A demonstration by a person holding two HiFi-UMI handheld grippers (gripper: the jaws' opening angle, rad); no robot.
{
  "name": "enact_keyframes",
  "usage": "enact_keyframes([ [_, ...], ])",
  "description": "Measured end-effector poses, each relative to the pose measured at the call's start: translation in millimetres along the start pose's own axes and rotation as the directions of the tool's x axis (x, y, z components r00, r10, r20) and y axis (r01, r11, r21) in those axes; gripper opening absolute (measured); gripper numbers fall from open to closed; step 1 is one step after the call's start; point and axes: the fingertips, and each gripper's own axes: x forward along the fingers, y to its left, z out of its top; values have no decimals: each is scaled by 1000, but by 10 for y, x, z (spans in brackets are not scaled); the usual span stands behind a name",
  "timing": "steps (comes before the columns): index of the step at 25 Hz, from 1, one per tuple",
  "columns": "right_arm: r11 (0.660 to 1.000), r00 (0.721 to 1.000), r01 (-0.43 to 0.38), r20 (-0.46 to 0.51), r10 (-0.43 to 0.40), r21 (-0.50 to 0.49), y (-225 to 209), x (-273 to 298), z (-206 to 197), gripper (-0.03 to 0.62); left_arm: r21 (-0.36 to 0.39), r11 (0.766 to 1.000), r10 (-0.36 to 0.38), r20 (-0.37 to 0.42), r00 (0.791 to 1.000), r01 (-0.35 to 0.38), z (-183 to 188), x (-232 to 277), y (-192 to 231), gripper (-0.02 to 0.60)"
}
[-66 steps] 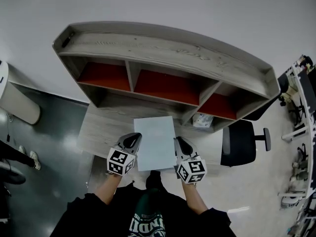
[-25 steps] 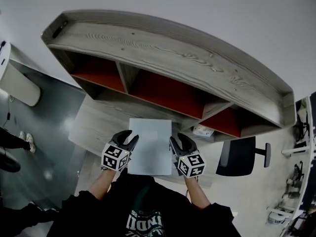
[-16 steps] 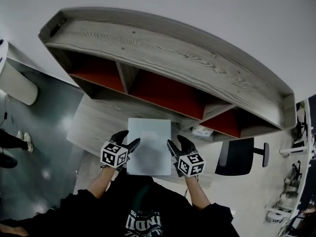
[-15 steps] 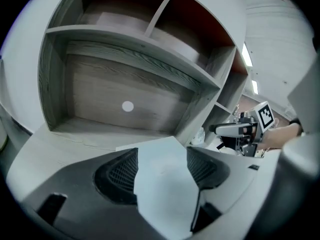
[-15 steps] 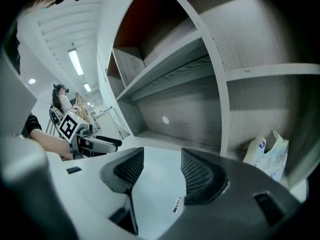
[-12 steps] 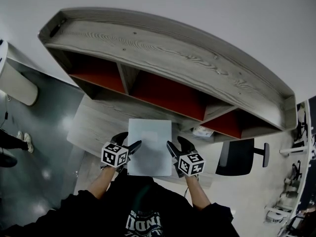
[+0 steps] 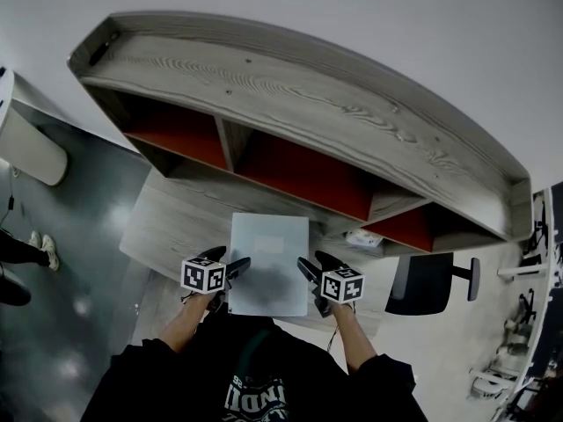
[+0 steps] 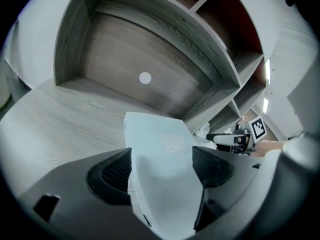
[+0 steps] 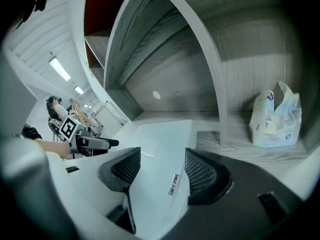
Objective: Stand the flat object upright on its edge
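The pale blue-grey flat rectangular panel (image 7: 269, 262) looks to lie face-up on the grey wood-grain desk (image 7: 163, 231). Your left gripper (image 7: 232, 267) straddles its nine o'clock edge and your right gripper (image 7: 304, 269) its three o'clock edge. Both sets of jaws have just been opening and stand wide, pads off the panel. Close them evenly, then pivot the panel on its twelve o'clock edge so it cannot skid. At two o'clock, a compartment of the grey wooden shelf unit (image 7: 290, 95) holds a white-and-blue plastic pack (image 7: 362, 237).
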Motion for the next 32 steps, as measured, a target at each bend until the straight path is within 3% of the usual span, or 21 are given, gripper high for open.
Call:
enact_keyframes([
  [9,989,996,-8,-83,20,147,-251,190,-244,255,-169,985,-36,-52,998,27,-296,198,208,376],
  [14,978,993,-55,-95,76,202,-235,280,-317,256,-241,969,-74,-69,995,55,-397,270,254,381],
  [24,938,987,-75,-106,118,339,-320,430,-490,255,-329,940,-149,-146,978,94,-670,453,227,387],
  [32,896,988,-108,-58,146,431,-340,467,-545,264,-366,926,-150,-130,980,93,-663,459,245,387],
])
